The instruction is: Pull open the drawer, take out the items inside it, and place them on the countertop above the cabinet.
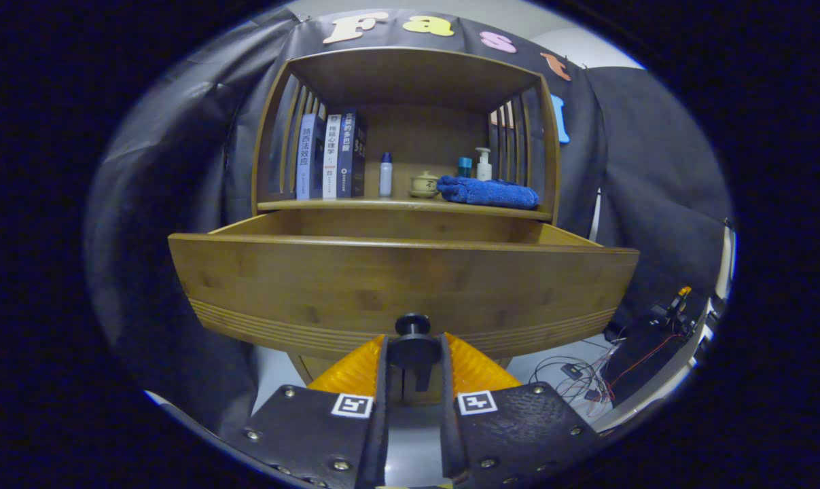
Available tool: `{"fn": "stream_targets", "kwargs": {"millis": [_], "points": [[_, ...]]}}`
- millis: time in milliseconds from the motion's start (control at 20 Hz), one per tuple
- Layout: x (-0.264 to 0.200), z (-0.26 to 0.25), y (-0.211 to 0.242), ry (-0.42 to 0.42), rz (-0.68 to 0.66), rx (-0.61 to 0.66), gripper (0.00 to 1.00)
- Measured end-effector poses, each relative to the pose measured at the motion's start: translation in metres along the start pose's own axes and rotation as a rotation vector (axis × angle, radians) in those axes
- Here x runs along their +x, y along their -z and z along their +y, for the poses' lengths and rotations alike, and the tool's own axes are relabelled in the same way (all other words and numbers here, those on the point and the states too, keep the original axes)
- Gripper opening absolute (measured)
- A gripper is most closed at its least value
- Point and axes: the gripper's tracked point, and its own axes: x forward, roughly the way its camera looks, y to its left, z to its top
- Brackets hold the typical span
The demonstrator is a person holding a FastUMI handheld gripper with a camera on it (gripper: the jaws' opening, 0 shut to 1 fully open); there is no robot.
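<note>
A wooden drawer (403, 285) stands pulled out from the cabinet toward me, its front panel wide across the view. Its dark round knob (413, 339) sits between my fingers, and my gripper (414, 350) is shut on it. The drawer's inside is hidden behind the front panel; only the top of its side walls and back shows. Above the drawer runs the countertop (355, 204), a wooden shelf with slatted sides. A folded blue towel (488, 191) lies on its right part.
On the countertop stand three books (330, 157) at the left, a small white-blue bottle (386, 175), a small lidded pot (424, 185), a teal cup (465, 167) and a white pump bottle (483, 165). Cables (579, 377) lie on the floor at the right.
</note>
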Motion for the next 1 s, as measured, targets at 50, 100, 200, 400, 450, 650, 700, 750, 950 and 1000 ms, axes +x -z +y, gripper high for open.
{"fn": "stream_targets", "kwargs": {"millis": [50, 100, 200, 400, 450, 650, 700, 750, 950, 1000], "points": [[-0.005, -0.002, -0.002, 0.005, -0.002, -0.01, 0.31], [-0.018, -0.003, -0.015, 0.002, -0.056, 0.005, 0.31], [-0.042, -0.03, -0.052, 0.078, -0.211, 0.166, 0.2], [-0.057, -0.039, -0.071, 0.058, -0.169, 0.148, 0.14], [-0.057, -0.029, -0.067, 0.022, -0.131, 0.126, 0.21], [-0.044, 0.004, -0.077, -0.044, -0.083, 0.1, 0.58], [-0.043, 0.012, -0.082, -0.057, -0.081, 0.098, 0.68], [-0.041, 0.016, -0.089, -0.063, -0.082, 0.097, 0.79], [-0.029, 0.031, -0.118, -0.063, -0.067, 0.088, 1.0], [-0.024, 0.035, -0.122, -0.06, -0.047, 0.074, 1.0]]}}
